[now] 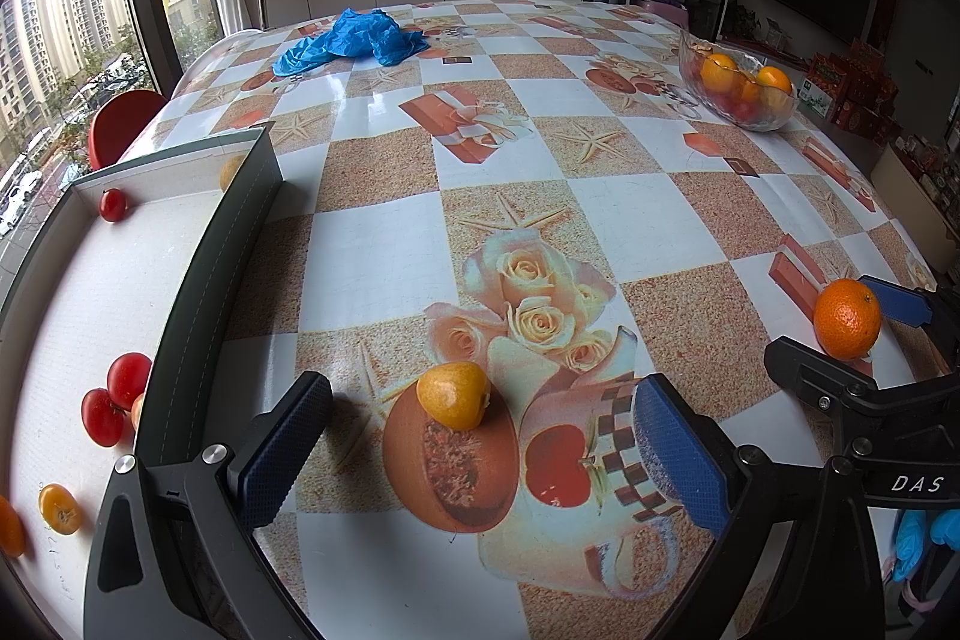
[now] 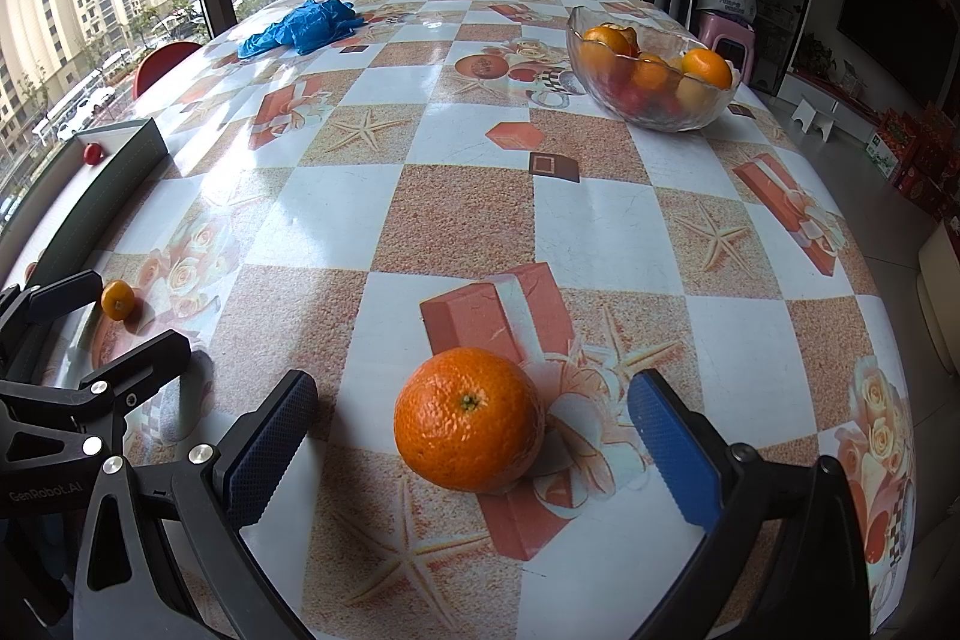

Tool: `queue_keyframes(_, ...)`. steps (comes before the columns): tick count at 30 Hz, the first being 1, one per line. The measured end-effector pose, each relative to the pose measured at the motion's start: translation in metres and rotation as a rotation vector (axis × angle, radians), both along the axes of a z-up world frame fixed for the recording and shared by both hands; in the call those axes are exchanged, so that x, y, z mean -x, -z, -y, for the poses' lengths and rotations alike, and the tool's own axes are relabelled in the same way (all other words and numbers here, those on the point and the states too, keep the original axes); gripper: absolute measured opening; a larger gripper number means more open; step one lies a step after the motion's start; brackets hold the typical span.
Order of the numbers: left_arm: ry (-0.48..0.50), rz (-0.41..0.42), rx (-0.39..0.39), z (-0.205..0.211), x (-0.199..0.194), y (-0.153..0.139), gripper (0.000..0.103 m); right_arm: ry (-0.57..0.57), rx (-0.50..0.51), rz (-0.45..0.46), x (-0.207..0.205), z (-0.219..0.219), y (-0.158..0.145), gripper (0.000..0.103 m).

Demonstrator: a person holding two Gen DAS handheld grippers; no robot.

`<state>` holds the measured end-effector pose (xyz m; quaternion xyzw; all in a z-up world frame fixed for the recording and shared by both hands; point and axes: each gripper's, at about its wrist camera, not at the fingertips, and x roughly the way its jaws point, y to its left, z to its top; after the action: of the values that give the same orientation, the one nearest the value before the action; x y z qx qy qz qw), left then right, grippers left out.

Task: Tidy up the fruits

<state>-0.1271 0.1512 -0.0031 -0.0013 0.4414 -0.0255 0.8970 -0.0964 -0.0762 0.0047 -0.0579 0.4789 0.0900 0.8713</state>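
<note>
A small yellow-orange fruit (image 1: pixel 453 395) lies on the tablecloth between the spread fingers of my left gripper (image 1: pixel 480 460), which is open and not touching it. In the right wrist view a large orange (image 2: pixel 469 419) sits between the wide-open fingers of my right gripper (image 2: pixel 474 445), untouched. That same orange (image 1: pixel 847 319) shows at the right of the left wrist view, with the right gripper (image 1: pixel 840 334) around it. The small fruit (image 2: pixel 117 300) and the left gripper (image 2: pixel 114 322) appear at the far left of the right wrist view.
A shallow dark-walled tray (image 1: pixel 198 280) on the left holds red tomatoes (image 1: pixel 117 397) and small orange fruits (image 1: pixel 59 508). A glass bowl (image 2: pixel 654 112) of oranges stands at the far right. Crumpled blue plastic (image 1: pixel 354 37) lies at the back. A red chair (image 1: pixel 123 124) stands by the window.
</note>
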Motion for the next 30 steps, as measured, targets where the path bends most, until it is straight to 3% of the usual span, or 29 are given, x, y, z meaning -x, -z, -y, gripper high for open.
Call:
queue_keyframes(20, -0.014, -0.022, 0.004, -0.001, 0.002, -0.002, 0.101, -0.012, 0.008, -0.031, -0.002, -0.001, -0.002, 0.103)
queue_keyframes(22, -0.023, -0.010, 0.002, -0.002, 0.006, -0.004, 0.086, -0.002, 0.006, -0.036, -0.002, -0.002, -0.002, 0.101)
queue_keyframes(23, -0.024, -0.010, 0.006, -0.003, 0.008, -0.005, 0.082, -0.006, 0.004, -0.029, 0.001, -0.003, -0.003, 0.095)
queue_keyframes(25, -0.026, -0.010, 0.018, -0.006, 0.011, -0.008, 0.064, -0.028, 0.001, -0.013, 0.006, -0.005, -0.006, 0.081)
queue_keyframes(27, -0.031, -0.007, 0.050, -0.013, 0.012, -0.010, 0.047, -0.045, -0.004, -0.003, 0.010, -0.008, -0.010, 0.049)
queue_keyframes(28, -0.032, -0.008, 0.070, -0.016, 0.013, -0.011, 0.033, -0.045, -0.011, -0.002, 0.010, -0.007, -0.012, 0.042)
queue_keyframes(30, -0.022, -0.022, 0.116, -0.021, 0.012, -0.012, 0.021, -0.042, -0.048, -0.011, 0.011, -0.005, -0.013, 0.042)
